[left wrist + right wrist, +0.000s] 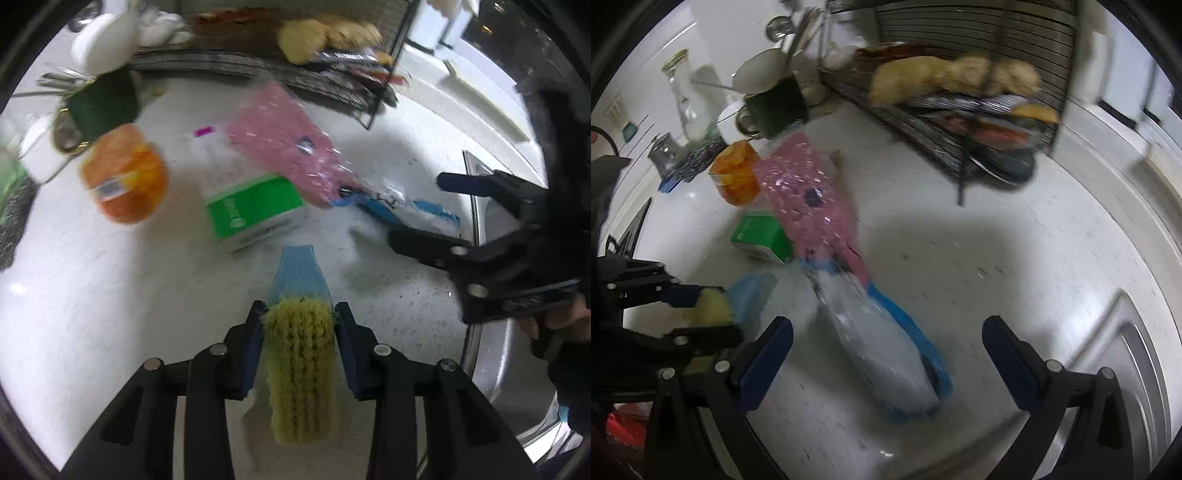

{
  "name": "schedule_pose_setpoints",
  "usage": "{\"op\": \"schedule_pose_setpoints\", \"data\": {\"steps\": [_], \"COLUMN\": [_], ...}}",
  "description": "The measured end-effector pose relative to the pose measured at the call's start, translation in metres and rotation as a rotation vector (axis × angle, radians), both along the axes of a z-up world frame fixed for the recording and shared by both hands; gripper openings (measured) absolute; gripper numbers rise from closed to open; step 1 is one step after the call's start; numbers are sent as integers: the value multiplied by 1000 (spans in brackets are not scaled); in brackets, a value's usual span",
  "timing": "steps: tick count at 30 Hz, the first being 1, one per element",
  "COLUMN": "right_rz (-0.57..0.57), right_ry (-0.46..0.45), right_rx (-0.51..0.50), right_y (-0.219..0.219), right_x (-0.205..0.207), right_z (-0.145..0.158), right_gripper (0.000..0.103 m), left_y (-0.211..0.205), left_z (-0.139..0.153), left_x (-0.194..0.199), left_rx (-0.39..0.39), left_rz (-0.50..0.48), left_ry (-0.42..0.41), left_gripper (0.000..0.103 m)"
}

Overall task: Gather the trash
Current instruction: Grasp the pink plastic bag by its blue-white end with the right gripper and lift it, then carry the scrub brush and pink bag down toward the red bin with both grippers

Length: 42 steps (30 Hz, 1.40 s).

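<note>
**Left claw on the scrubber, right claw over the bag**

The left claw (300, 314) has its blue pads against both sides of a yellow-and-blue scrubber (301, 354) lying on the white worktop (110, 314); it looks gripped, or very nearly. The right claw (886, 332) stands wide, nothing between its jaws, poised above a clear bag with blue trim (882, 354).

To do this step well, I would make sure the left pads seat squarely on the bristly yellow part before lifting, since soft fibres can give and let the piece twist out. The right claw should come down astride the bag's bunched middle, not the slack blue edge, and close slowly, because thin film slides away easily. The pink bag (809, 199) overlaps the clear one at its far end, so a lift may drag it along.

Other likely trash sits beyond: a green box (255, 210) and an orange tub (123, 175), both just beside the pink bag.

The left view alone shows the pads meeting the scrubber, and the sink rim (476, 229) close behind the right claw. The right view alone shows the clear bag's whole length, the wire rack (960, 110) with dishes, and the jar (683, 96) at the back left.
</note>
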State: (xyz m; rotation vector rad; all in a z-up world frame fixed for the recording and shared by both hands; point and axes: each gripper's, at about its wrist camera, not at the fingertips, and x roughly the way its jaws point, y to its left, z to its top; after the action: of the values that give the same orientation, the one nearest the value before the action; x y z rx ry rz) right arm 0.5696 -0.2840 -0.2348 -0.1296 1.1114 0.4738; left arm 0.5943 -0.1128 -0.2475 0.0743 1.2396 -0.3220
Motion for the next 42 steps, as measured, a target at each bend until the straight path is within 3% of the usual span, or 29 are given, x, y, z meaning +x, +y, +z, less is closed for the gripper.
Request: {"op": "schedule_pose_setpoints", "data": {"steps": [3,6,8,10,12,19,24,32,42], "right_rz": [51,105,139,173,180,198,211,196,205], "right_ry": [-11,4,-26,-47,-30,-33,-42,-84,-128], "right_rx": [5,-2,-32,-66,-68,-45,-12,-32,-56], "right_y": [13,27,36,44,47,61,78,109,148], "right_x": [9,15,11,7,1,-54,-111,-227,-373], "right_z": [-5,-12,-14,-13,-7,26,54,87,111], "right_gripper": [101,87,72,35,16,11,11,11,10], "left_y": [15,29,36,40,45,53,61,89,125], "left_z": [12,23,30,34,37,47,65,90,99], "left_x": [-6,-13,-21,-28,-37,-71,-120,-234,-364], "left_rx": [0,13,37,31,30,39,29,2,16], "left_rz": [26,50,64,67,69,80,58,15,6], "left_ry": [-14,-30,-42,-49,-53,-84,-113,-174,-211], "left_gripper": [35,35,35,35,35,35,35,35,35]}}
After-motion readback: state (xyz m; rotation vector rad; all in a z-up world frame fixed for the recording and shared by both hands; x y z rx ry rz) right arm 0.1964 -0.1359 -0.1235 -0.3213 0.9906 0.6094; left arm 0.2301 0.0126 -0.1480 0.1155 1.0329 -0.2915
